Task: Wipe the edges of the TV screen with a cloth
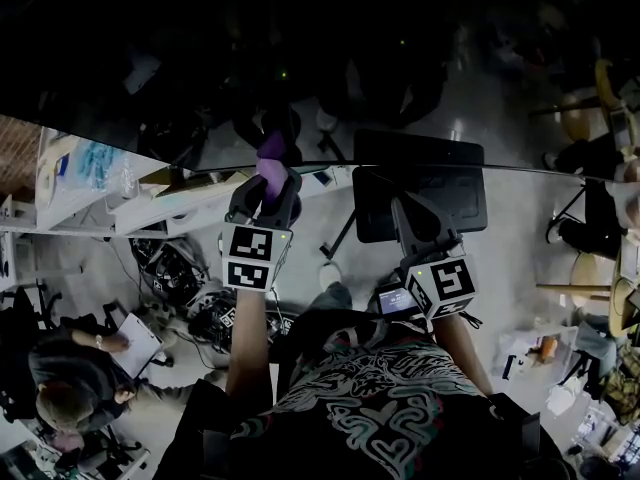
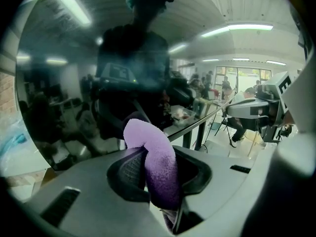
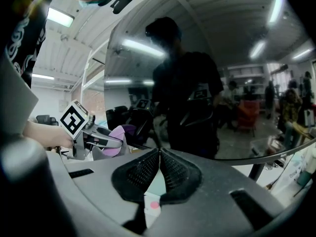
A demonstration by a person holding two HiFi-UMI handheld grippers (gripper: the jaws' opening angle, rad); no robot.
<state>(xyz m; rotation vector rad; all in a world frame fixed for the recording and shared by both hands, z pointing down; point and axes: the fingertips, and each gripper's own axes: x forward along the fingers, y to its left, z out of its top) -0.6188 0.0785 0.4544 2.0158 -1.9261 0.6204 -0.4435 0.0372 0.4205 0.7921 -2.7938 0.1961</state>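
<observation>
Purple cloth (image 2: 154,154) sits between the jaws of the left gripper (image 2: 159,174). The jaws are closed on its folded middle, and a rounded lobe stands out past the tips. Just ahead of this lobe is the TV screen (image 1: 300,58), a large dark glossy pane. In the head view the cloth lies right at the lower edge (image 1: 540,172) of it. Whether it presses on the frame or only hangs just beside it, I cannot tell.

This edge runs as a long thin line across the person, from the cloth away toward the right. So I judge that the coming wipe needs a sideways travel along that line, not a push forward. The left arm is the one at the edge, and it has the cloth.

The right gripper (image 3: 159,154) has its jaws pressed together tip to tip, with nothing between them. It stands to the right of the left one and a little lower in the head view, in front of a black panel (image 1: 440,168) (a stand or another display, I cannot say which).

Farther off, the top and side edges of the screen are lost in darkness. The glass shows mostly reflections of the person and the ceiling lamps, so any dust on it cannot be seen.
</observation>
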